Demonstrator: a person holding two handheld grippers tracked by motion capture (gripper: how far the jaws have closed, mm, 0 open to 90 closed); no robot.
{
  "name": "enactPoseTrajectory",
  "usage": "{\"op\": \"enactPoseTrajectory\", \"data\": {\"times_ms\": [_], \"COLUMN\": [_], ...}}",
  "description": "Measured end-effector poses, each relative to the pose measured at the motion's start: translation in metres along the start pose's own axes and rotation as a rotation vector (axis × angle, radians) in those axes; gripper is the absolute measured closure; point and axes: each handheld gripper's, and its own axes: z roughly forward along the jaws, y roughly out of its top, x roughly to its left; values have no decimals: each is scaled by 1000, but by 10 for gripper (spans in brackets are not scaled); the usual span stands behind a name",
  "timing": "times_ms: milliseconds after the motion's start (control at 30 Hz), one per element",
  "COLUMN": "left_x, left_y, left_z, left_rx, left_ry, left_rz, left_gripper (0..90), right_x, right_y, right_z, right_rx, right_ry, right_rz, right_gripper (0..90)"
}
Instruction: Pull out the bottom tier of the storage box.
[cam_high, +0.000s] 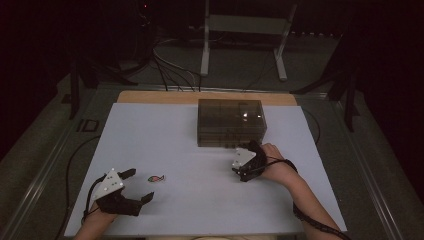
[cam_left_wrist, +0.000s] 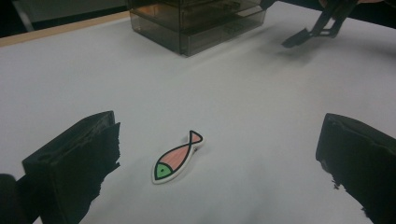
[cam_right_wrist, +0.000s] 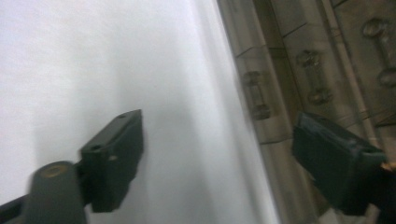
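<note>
While the small flat fish-shaped tile (cam_high: 157, 178) lies on the white table (cam_high: 200, 200) well in front of the smoky translucent plastic drawer box (cam_high: 231, 122), the left gripper (cam_high: 136, 189) sits just beside it, way nearer than the right gripper (cam_high: 240, 167) up by the box. Left gripper view: jaws wide apart, pink fish with green head between them, long axis diagonal. Right gripper view: jaws apart, empty, drawer knobs (cam_right_wrist: 317, 77) beside them.

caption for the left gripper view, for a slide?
Open left claw poised over a small fish magnet on the white table, smoky drawer box behind.
</note>
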Motion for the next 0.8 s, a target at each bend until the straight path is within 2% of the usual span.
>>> {"op": "enactPoseTrajectory", "data": {"times_ms": [33,67,200,367,433,633,800], "left_x": [0,0,0,0,0,0,0], "left_y": [0,0,0,0,0,0,0], "left_z": [0,0,0,0,0,0,0], "left_rx": [0,0,0,2,2,2,3], "left_ry": [0,0,1,1,1,1,2], "left_rz": [0,0,0,0,0,0,1], "left_gripper": [0,0,0,0,0,0,0], "right_x": [-1,-2,-6,-12,-16,-26,-35], "right_y": [-2,-3,-8,-15,-19,-28,-35], "right_z": [-2,-3,-8,-14,-17,-25,-29], "right_rx": [-13,-26,-35,-47,-67,-79,-75], "right_ry": [-1,19,57,66,82,144,184], "right_rz": [10,22,32,37,46,66,53], "right_gripper": [152,148,142,142,144,149,152]}}
